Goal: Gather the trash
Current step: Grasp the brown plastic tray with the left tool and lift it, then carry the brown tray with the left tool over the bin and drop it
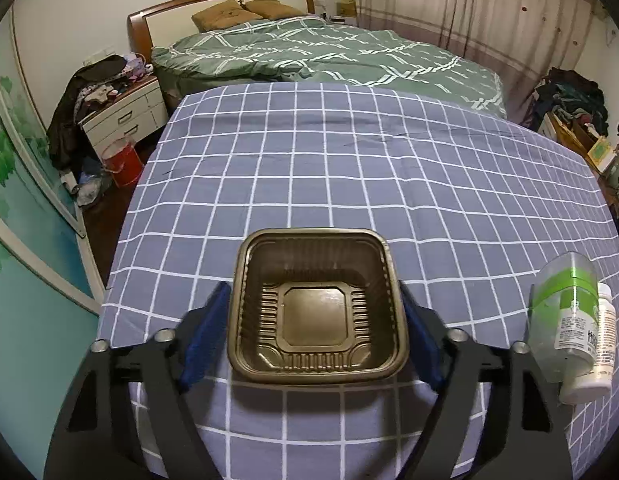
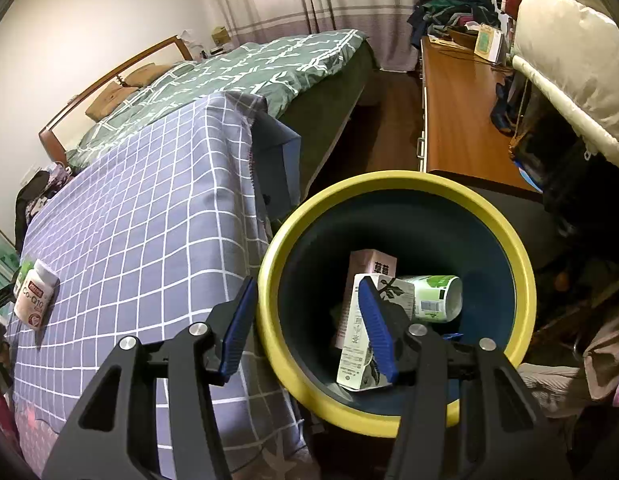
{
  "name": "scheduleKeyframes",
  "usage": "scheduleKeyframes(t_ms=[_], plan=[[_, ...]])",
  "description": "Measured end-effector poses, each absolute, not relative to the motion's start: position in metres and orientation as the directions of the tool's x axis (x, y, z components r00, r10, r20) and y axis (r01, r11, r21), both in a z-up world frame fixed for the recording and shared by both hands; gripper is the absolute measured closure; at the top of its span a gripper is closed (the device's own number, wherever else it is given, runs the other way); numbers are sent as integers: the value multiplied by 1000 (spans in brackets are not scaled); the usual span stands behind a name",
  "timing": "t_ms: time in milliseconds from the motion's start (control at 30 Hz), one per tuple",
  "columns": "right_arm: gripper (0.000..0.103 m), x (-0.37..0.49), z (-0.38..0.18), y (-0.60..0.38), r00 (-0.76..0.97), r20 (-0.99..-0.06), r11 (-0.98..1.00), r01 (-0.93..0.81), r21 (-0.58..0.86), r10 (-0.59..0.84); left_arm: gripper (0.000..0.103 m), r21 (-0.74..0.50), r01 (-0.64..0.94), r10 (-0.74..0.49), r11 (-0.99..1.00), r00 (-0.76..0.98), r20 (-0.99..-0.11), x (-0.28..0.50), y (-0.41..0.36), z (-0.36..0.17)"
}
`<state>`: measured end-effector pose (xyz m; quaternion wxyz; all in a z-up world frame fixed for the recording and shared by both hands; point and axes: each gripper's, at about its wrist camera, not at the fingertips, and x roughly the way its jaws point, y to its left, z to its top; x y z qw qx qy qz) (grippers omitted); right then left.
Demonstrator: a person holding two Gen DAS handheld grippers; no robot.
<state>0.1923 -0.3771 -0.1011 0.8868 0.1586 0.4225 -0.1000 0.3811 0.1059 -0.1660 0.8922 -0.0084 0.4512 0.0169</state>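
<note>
A brown plastic food tray (image 1: 315,306) sits on the blue checked tablecloth (image 1: 349,168). My left gripper (image 1: 314,312) has a blue pad on each side of the tray and is shut on it. A white pill bottle (image 1: 585,344) with a clear green-labelled container lies to its right; the bottle also shows in the right wrist view (image 2: 34,299). My right gripper (image 2: 305,312) is open and empty, straddling the yellow rim of a dark trash bin (image 2: 521,264). The bin holds a pink carton (image 2: 369,270), a white carton (image 2: 359,344) and a green-printed cup (image 2: 435,298).
The table's right edge (image 2: 253,160) drops beside the bin. A bed with a green quilt (image 1: 329,56) lies beyond the table. A wooden desk (image 2: 457,120) stands behind the bin. A nightstand (image 1: 125,116) and a red bucket (image 1: 123,164) are on the left.
</note>
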Motion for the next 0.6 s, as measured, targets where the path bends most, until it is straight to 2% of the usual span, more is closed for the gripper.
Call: scheduleKeyframes(t_ms=[167,500,600], plan=[[53,189,-99,-378,629,-776,930,310,199,-43,33,9,-29,25,1000,631,-775,367,95,-147],[53,180,-96,-384,645,-764,925,310,219,-35,33,31,66,-27,997,725,-688,312,39,-74],[53,174,-92,-388,658,-752,923,311,227,-37,33,15,138,-93,990,737,-670,300,7,-52]])
